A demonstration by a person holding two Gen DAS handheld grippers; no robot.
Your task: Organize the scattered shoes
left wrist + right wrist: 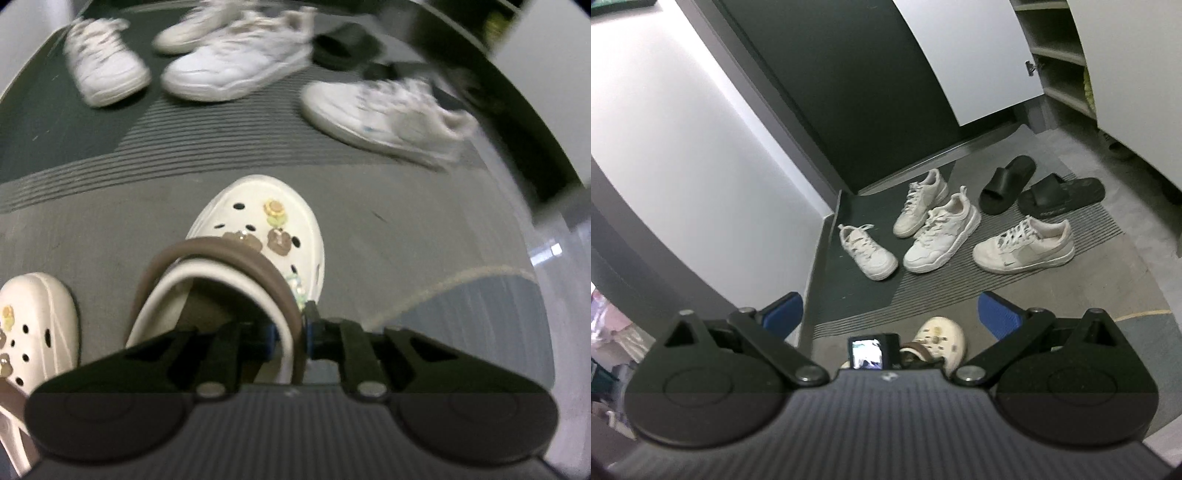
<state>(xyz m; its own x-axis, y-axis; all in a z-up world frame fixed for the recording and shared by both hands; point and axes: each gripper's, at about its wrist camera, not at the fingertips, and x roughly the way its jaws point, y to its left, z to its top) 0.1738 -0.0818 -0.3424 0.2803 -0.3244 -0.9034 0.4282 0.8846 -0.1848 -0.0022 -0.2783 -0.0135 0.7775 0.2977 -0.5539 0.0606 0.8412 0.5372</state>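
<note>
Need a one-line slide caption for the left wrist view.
Left gripper clamps the cream clog by its heel rim; white sneakers lie scattered ahead.

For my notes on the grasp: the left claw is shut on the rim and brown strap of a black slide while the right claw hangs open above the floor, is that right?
Not quite: the left claw is shut on the cream clog, at its rim and brown strap, as the left wrist view shows. The black slides lie untouched by the cabinet. The right claw does hang open.
</note>
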